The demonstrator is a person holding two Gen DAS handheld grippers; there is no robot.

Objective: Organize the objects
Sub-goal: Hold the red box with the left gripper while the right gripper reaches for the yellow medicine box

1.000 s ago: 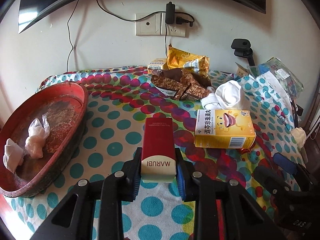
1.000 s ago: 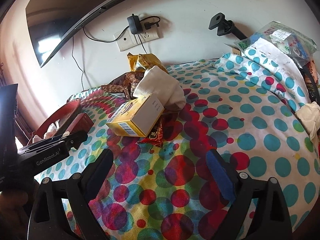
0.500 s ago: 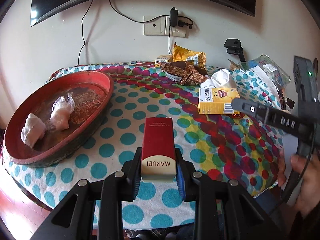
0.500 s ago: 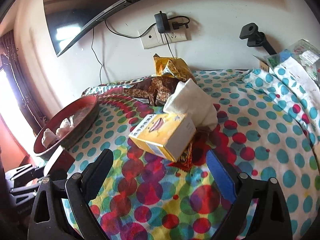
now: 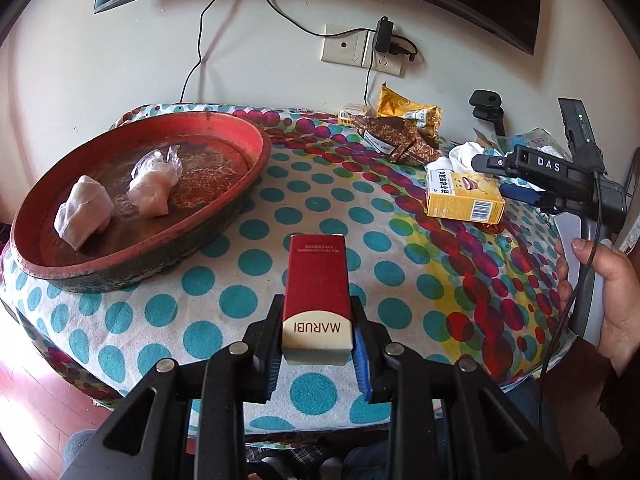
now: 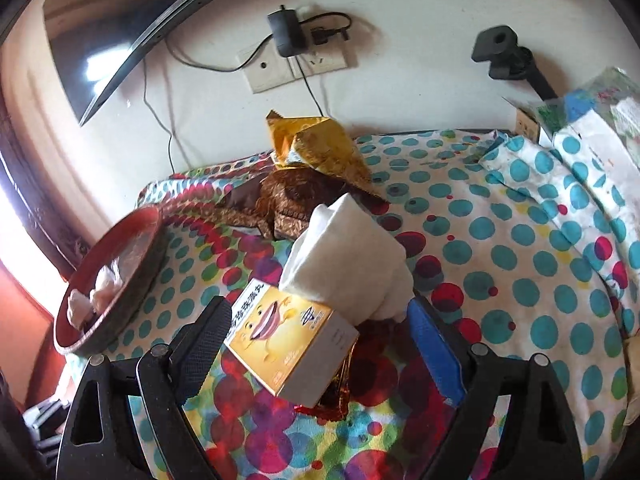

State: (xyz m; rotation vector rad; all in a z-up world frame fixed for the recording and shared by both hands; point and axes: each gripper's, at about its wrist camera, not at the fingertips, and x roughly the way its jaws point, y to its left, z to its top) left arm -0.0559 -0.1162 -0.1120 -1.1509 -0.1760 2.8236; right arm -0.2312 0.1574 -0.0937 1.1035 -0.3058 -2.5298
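My left gripper [image 5: 316,356] is shut on a red MARUBI box [image 5: 317,292] and holds it above the near edge of the polka-dot table. A red round tray [image 5: 224,128] with two wrapped white bundles [image 5: 154,184] sits at the left. My right gripper [image 6: 320,344] is open, its fingers on either side of a yellow medicine box [image 6: 288,340], not touching it. It also shows in the left wrist view [image 5: 460,196], with the right gripper [image 5: 524,194] just beside it. A white folded cloth [image 6: 348,264] lies against the box's far side.
Brown snack packets [image 5: 396,138] and a gold bag [image 5: 408,112] lie at the back by the wall socket [image 5: 360,50]. A red foil wrapper [image 6: 332,396] peeks from under the yellow box. Bags and papers [image 6: 592,120] pile at the right. A black clamp mount [image 5: 486,106] stands behind.
My left gripper has pulled back and up with the red box; more table and tray show. My right gripper has moved forward so the yellow box sits between its open fingers.
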